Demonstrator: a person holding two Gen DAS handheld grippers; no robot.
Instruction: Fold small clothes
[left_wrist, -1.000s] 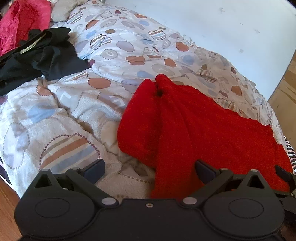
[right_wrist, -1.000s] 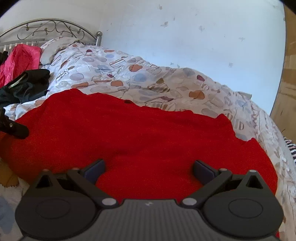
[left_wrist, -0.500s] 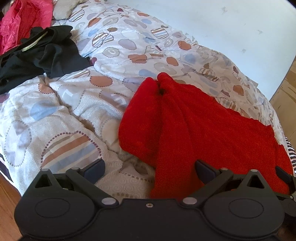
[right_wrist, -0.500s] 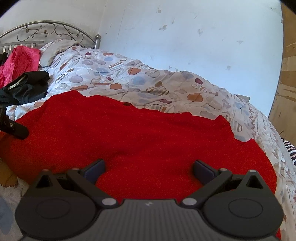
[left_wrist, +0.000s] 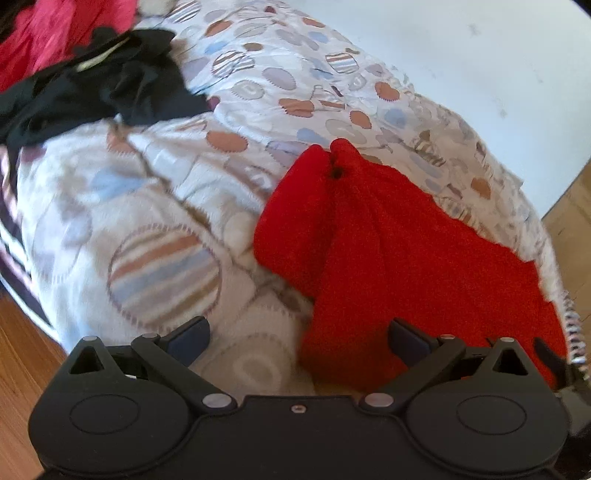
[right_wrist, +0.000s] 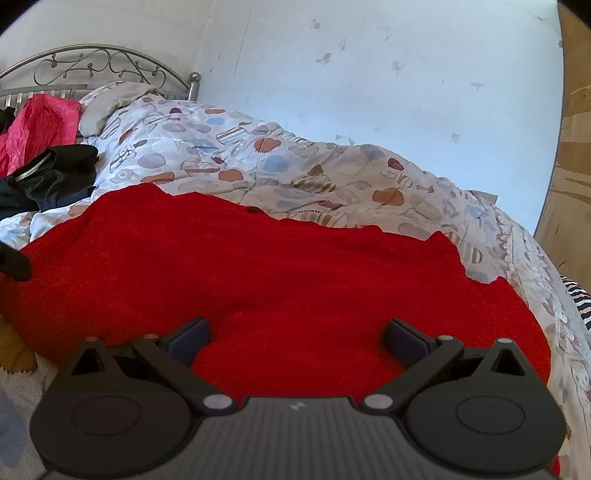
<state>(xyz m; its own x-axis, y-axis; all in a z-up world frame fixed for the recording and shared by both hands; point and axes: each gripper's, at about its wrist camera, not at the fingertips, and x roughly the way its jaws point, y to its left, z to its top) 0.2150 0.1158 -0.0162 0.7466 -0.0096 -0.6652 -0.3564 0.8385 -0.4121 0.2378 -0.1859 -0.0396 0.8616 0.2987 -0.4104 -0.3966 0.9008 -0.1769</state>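
1. Since the earlier frames, the left gripper (left_wrist: 298, 334) has swung and pulled back a little: its view is now blurred with motion, and more of the wooden floor (left_wrist: 22, 369) shows at the lower left. The right gripper (right_wrist: 298, 334) has shifted only slightly, and the red garment (right_wrist: 258, 280) lies as it did.
2. Both pairs of fingers stand wide apart and hold nothing; the cloth passes beneath them with no pinch visible.
3. That garment lies spread on the patterned duvet (right_wrist: 314, 177) of the bed, near its front edge. In the left view its far end (left_wrist: 332, 162) is bunched into a small pucker, with a flap doubled under on the left side.
4. A black garment (left_wrist: 92, 88) and a pink one (left_wrist: 44, 37) sit heaped well apart, towards the metal headboard (right_wrist: 92, 66).
5. By my judgement the step in hand is the approach: both grippers hang over the near hem, lining up for a first grasp, and no fold is made yet.
6. Next move calls for each gripper to come down on a near corner, close on a single layer of knit and not the duvet below, then carry the edge evenly towards the far side.
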